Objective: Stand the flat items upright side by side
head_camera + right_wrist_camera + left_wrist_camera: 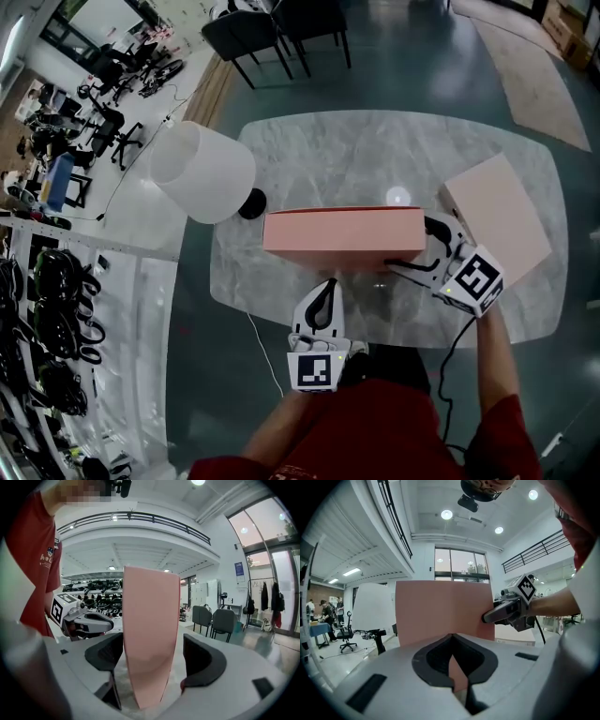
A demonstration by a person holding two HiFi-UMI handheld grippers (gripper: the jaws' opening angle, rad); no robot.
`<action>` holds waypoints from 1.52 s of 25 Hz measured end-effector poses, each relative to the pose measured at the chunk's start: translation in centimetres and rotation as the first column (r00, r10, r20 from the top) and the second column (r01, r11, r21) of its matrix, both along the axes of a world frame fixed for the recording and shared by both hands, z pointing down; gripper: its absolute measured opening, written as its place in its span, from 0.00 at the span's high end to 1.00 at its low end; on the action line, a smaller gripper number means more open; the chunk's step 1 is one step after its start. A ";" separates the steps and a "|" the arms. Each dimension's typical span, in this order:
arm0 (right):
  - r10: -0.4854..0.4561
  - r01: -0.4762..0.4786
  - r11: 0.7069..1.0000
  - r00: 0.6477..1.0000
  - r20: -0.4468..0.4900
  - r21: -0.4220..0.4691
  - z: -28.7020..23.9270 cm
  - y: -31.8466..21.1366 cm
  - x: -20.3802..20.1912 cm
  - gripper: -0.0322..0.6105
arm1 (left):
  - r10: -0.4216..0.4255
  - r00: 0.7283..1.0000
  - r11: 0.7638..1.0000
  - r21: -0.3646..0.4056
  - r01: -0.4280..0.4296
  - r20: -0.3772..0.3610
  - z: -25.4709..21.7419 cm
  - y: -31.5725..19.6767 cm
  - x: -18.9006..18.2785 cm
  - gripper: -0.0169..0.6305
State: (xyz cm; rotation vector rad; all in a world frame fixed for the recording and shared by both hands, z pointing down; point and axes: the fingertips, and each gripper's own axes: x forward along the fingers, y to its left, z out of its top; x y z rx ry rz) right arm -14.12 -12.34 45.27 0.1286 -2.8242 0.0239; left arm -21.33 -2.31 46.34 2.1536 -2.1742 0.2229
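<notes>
A flat pink box (pixel 342 239) stands upright on its long edge in the middle of the marble table (pixel 356 155). A second pink box (pixel 497 216) lies flat at the right. My right gripper (pixel 409 244) straddles the upright box's right end. In the right gripper view the box's end (pixel 151 634) sits between the pads (pixel 204 660) with a gap on each side, so the jaws are open. My left gripper (pixel 324 285) points at the near face of the box, low down, with its fingers together. In the left gripper view the box (pixel 440 611) fills the middle.
A white lamp shade (pixel 202 172) on a black base (pixel 251 203) stands at the table's left side. Dark chairs (pixel 272 33) stand beyond the far edge. The table's near edge runs just past my grippers.
</notes>
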 end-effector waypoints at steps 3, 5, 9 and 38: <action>-0.042 0.042 0.999 0.999 -0.001 -0.014 0.2 0.1 -0.6 0.38 | -0.010 1.000 1.000 -0.003 0.010 -0.010 0.1 -0.4 -0.2 0.96; -0.080 0.080 0.996 0.997 0.000 -0.027 0.5 0.7 -1.2 0.38 | -0.021 1.000 1.000 -0.005 0.021 -0.022 0.3 -0.5 -0.5 0.96; -0.099 0.099 0.995 0.995 0.012 -0.020 0.7 1.0 -1.9 0.41 | -0.032 0.999 0.999 -0.008 0.032 -0.028 0.5 -0.8 -1.0 0.96; 0.489 -0.499 0.860 0.866 0.108 0.105 0.6 0.2 2.0 0.47 | -0.040 0.998 0.999 -0.013 0.040 -0.053 0.6 -0.2 -3.1 0.96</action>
